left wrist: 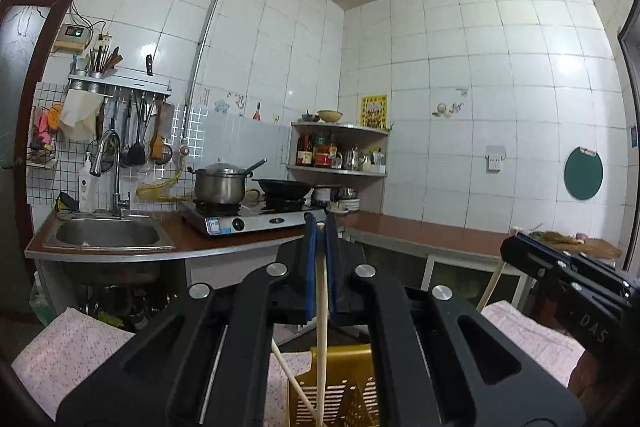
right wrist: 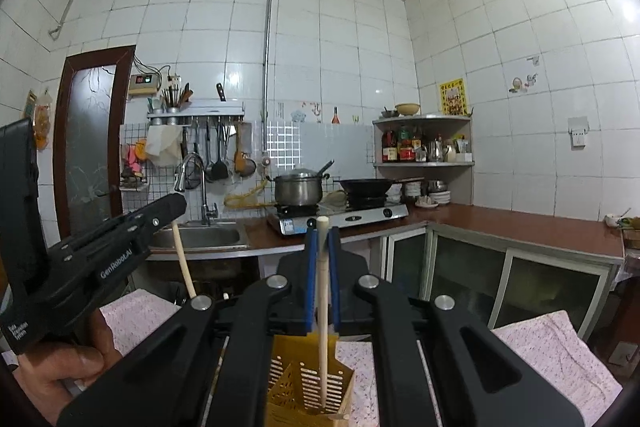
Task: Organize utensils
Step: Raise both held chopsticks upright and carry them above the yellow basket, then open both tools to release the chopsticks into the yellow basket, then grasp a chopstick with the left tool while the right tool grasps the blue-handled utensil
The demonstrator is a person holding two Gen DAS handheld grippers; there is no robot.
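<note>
A yellow slotted utensil holder (left wrist: 344, 387) (right wrist: 296, 391) stands on a pink patterned cloth (left wrist: 72, 351) right below both grippers. My left gripper (left wrist: 320, 227) (right wrist: 178, 213) is shut on a pale wooden chopstick (left wrist: 321, 307) (right wrist: 183, 263) that hangs almost upright, its lower end over the holder. My right gripper (right wrist: 322, 229) (left wrist: 510, 245) is shut on a second chopstick (right wrist: 323, 307) (left wrist: 491, 285), whose lower end reaches down inside the holder. Another chopstick (left wrist: 294, 385) leans at a slant at the holder's left side. A hand (right wrist: 68, 367) grips the left tool.
Beyond the cloth runs an L-shaped brown counter (right wrist: 520, 227) with a steel sink (left wrist: 108, 233), a gas stove (left wrist: 256, 219) bearing a pot (left wrist: 220, 183) and a wok (left wrist: 284, 187), and a corner shelf (left wrist: 340, 147) of bottles. Utensils hang on a wall rack (left wrist: 132, 131).
</note>
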